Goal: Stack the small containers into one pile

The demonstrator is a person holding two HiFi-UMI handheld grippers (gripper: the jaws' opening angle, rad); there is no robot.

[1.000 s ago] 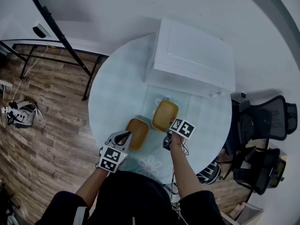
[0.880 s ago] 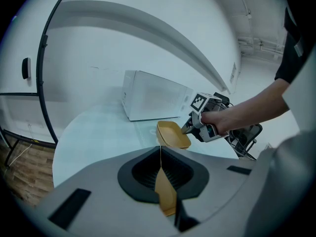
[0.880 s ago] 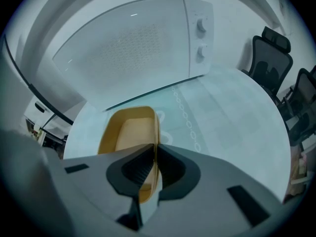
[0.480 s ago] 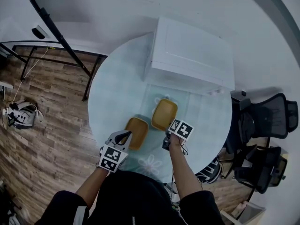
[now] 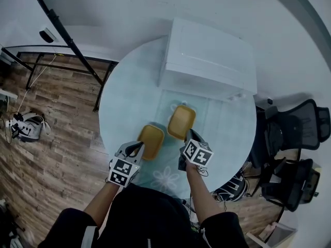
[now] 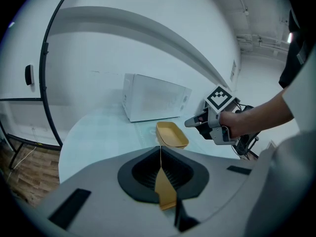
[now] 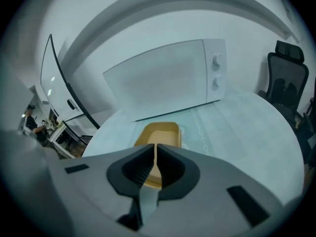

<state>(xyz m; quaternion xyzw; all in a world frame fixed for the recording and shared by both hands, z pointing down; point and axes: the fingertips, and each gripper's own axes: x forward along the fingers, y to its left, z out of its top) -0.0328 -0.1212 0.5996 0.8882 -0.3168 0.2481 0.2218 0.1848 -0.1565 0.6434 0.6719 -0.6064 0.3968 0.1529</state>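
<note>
Left container [image 5: 151, 141], right container [image 5: 182, 122]: 2 yellow tubs side by side on table [image 5: 121, 102], unstacked.

Head view: left gripper [image 5: 138, 148] at left container's near corner. Right gripper [image 5: 189, 135] just short of right container.

Left gripper view: jaws clamped on left container's rim. Right container ahead, beyond tips.

Right gripper view: jaws nearly together, nothing pinched. Right container just ahead, below tips. Microwave [image 7: 168, 75] behind it.

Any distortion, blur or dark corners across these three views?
Head view: strong fisheye, table edge bowed, light even, sharp. Left gripper view: black corners, own jaws near and soft, microwave pale and washed out. Right gripper view: darkest corners, frame edge blurred, container sharp.
</note>
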